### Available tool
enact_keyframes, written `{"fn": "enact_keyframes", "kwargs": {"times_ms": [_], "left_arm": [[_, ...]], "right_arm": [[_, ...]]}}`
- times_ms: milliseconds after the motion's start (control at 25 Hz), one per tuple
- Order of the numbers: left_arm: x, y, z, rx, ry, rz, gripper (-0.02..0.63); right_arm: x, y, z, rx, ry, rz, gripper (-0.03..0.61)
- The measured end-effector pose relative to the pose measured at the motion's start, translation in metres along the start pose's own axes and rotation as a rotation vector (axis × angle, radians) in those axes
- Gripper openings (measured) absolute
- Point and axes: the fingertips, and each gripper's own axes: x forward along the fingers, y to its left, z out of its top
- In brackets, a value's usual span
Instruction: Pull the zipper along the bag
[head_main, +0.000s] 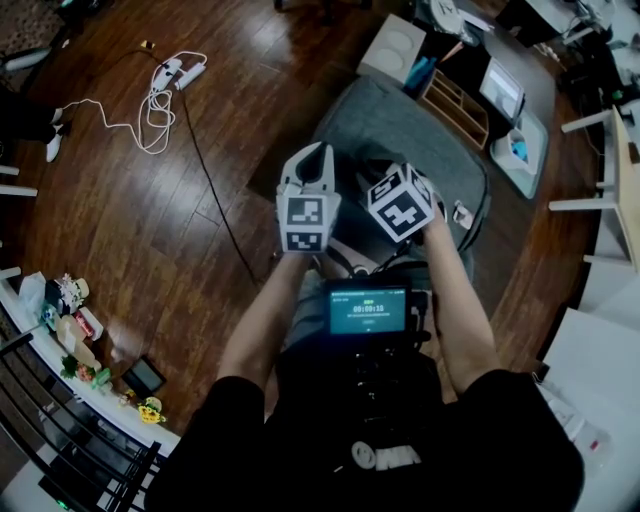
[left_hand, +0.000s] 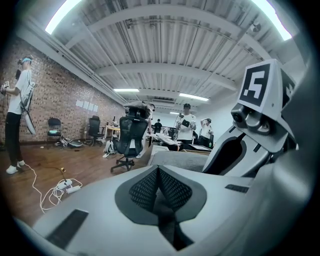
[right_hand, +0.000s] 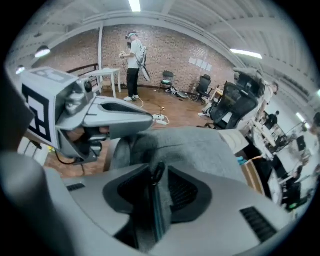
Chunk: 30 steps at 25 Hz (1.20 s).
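Note:
A grey fabric bag (head_main: 400, 130) lies on a low stand in front of me. My right gripper (right_hand: 159, 176) points down along the bag (right_hand: 195, 145). The dark zipper pull (right_hand: 158, 171) and a strip of grey fabric with a teal edge stand between its pads, which close against them. My left gripper (head_main: 306, 190) hangs over the bag's left edge, close beside the right gripper (head_main: 402, 203). Its jaws (left_hand: 158, 172) point out into the room, their pads meeting at the tips with nothing between them.
A white power strip with coiled cable (head_main: 162, 88) lies on the wooden floor at the left. A white box (head_main: 393, 48) and a wooden organiser (head_main: 455, 105) stand beyond the bag. An office chair (left_hand: 131, 140) and several people are further off.

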Motion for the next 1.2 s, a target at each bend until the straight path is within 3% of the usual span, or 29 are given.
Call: {"fn": "enact_keyframes", "kwargs": {"times_ms": [80, 200, 440, 520, 760, 1040, 1200], "left_arm": [[0.0, 0.0, 0.001, 0.002, -0.001, 0.0, -0.002], [0.001, -0.001, 0.001, 0.002, 0.001, 0.002, -0.002], [-0.001, 0.0, 0.003, 0.003, -0.002, 0.005, -0.002], [-0.002, 0.002, 0.003, 0.004, -0.001, 0.007, -0.002], [-0.001, 0.004, 0.003, 0.002, 0.001, 0.007, -0.002], [0.006, -0.005, 0.009, 0.024, -0.016, -0.013, -0.002], [0.007, -0.007, 0.011, 0.023, -0.031, -0.031, -0.002]], "right_arm": [[-0.002, 0.008, 0.004, 0.017, -0.002, 0.068, 0.287], [-0.001, 0.012, 0.004, 0.03, 0.007, 0.072, 0.284], [-0.004, 0.003, 0.004, 0.074, 0.016, 0.003, 0.241], [-0.006, -0.005, 0.002, 0.12, -0.008, -0.012, 0.072], [-0.001, -0.005, 0.004, 0.069, 0.03, -0.027, 0.094], [0.011, -0.011, 0.003, 0.096, 0.088, -0.009, 0.094], [0.01, -0.006, 0.001, 0.098, 0.019, -0.003, 0.067]]}}
